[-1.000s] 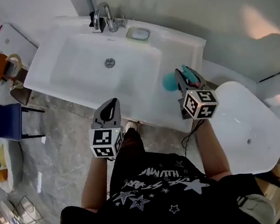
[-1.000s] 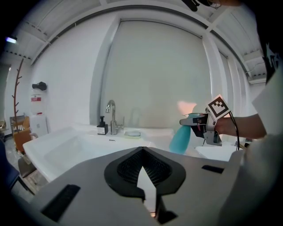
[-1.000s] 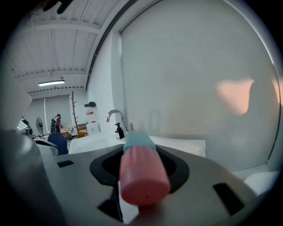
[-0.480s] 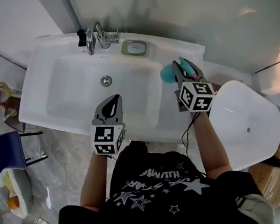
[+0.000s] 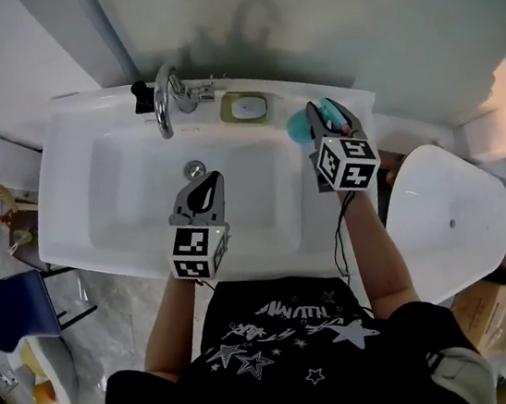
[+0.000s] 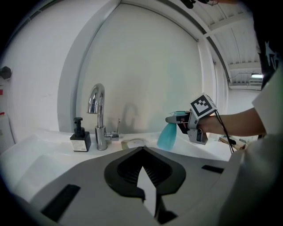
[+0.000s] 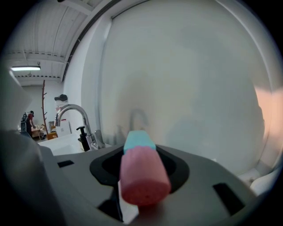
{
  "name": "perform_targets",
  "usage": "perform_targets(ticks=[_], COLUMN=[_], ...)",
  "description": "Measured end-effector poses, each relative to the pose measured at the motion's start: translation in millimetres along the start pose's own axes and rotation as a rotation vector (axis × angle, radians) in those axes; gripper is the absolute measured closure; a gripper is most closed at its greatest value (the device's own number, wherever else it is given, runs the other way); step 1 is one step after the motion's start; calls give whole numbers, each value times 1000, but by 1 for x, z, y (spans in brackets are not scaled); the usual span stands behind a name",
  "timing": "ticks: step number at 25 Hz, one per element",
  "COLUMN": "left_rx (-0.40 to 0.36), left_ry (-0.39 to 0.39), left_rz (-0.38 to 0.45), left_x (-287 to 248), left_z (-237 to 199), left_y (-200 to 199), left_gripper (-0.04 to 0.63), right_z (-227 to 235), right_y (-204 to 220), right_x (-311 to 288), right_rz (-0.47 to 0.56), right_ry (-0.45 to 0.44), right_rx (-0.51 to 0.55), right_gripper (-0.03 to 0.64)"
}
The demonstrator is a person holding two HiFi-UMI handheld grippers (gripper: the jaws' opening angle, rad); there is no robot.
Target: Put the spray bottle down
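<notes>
Both grippers have advanced over the sink [image 5: 63, 167]: left gripper [image 5: 204, 184] jaws closed, right gripper [image 5: 328, 112] jaws gripping the spray bottle [image 5: 299, 127].

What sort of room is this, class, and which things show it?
Most likely a bathroom or washroom: a white sink with a chrome tap, a soap dish on the rim behind the basin, and a pump bottle beside the tap.
</notes>
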State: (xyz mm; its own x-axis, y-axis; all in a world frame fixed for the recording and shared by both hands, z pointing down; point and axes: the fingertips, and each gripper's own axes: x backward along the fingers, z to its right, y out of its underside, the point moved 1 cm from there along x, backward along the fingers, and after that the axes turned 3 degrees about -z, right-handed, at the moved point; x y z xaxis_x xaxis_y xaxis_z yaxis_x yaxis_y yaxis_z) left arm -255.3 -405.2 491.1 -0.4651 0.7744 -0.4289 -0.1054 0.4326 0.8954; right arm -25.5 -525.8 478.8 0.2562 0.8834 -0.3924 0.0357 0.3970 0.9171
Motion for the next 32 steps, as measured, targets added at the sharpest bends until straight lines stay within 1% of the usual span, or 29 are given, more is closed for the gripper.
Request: perform_targets(ticks=[5, 11, 17, 24, 29, 30, 32], left_rx=[3, 32, 44, 54, 52, 50, 48], left_ry=[37, 67, 77, 78, 77, 75, 69], left_rz=[-15, -34, -49, -63, -64, -64, -60], left_x=[-21, -41, -54, -55, -52, -51, -49], left_z=[-7, -8, -11, -14, -14, -14, -15], left_y=[-2, 4, 8, 15, 15, 15, 14], left_gripper=[580, 580, 580, 580, 580, 580, 580], right_z=[3, 7, 7, 0, 2, 1, -1], right_y=[0, 4, 4, 6, 5, 5, 5], right_x=[-25, -49, -65, -72, -72, -71, -71], right_rz=[-24, -49, -54, -45, -43, -41, -41], right_ry=[16, 22, 16, 26, 39, 35, 12], right_rx=[10, 21, 15, 58, 67, 69, 72], right_gripper=[464, 463, 463, 460, 457, 447, 398])
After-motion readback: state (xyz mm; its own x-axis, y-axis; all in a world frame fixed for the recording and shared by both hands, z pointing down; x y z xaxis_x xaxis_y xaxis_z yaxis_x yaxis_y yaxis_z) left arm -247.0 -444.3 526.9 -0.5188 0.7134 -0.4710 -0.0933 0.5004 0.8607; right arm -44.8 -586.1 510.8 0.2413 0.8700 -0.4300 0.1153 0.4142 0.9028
